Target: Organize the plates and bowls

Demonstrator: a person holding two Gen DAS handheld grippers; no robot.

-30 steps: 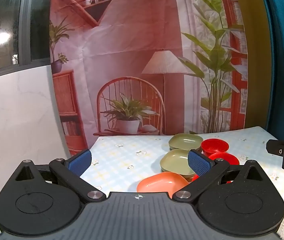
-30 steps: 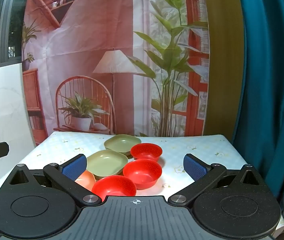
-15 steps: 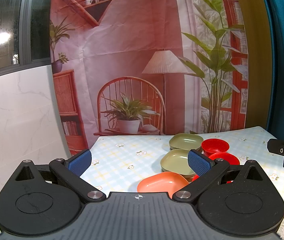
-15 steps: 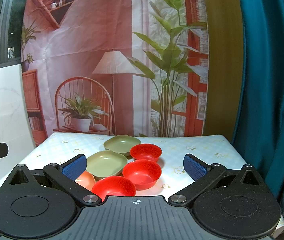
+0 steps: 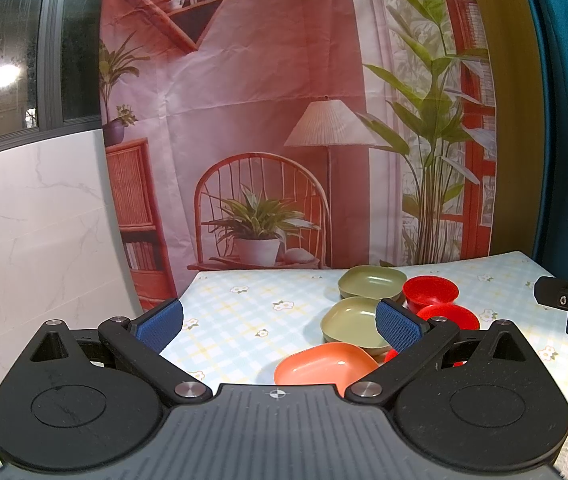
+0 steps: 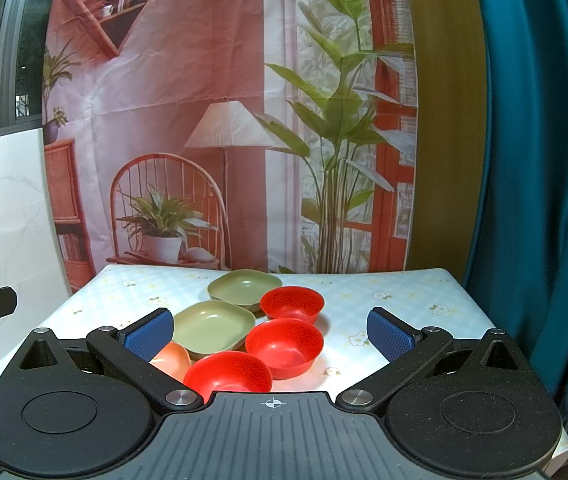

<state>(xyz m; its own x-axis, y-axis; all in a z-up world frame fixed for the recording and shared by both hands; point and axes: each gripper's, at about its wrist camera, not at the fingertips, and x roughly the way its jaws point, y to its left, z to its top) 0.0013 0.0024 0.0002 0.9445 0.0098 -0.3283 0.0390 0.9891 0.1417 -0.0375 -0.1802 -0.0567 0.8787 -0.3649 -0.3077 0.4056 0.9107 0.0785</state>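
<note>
Dishes sat clustered mid-table on the floral checked tablecloth [image 6: 404,292]: two green plates [image 6: 245,288] [image 6: 213,330] in a column, orange plate [image 5: 326,368] nearest the camera, three red bowls [image 6: 292,304] [image 6: 284,346] [image 6: 228,374] just right of them, rims close or touching. Left gripper [image 5: 279,322] was spread wide, nothing between its blue pads [image 5: 160,320], held back from the dishes. Right gripper [image 6: 271,334] was likewise wide open and empty, hovering short of the nearest red bowl. Printed backdrop [image 6: 204,120] hung behind the table.
</note>
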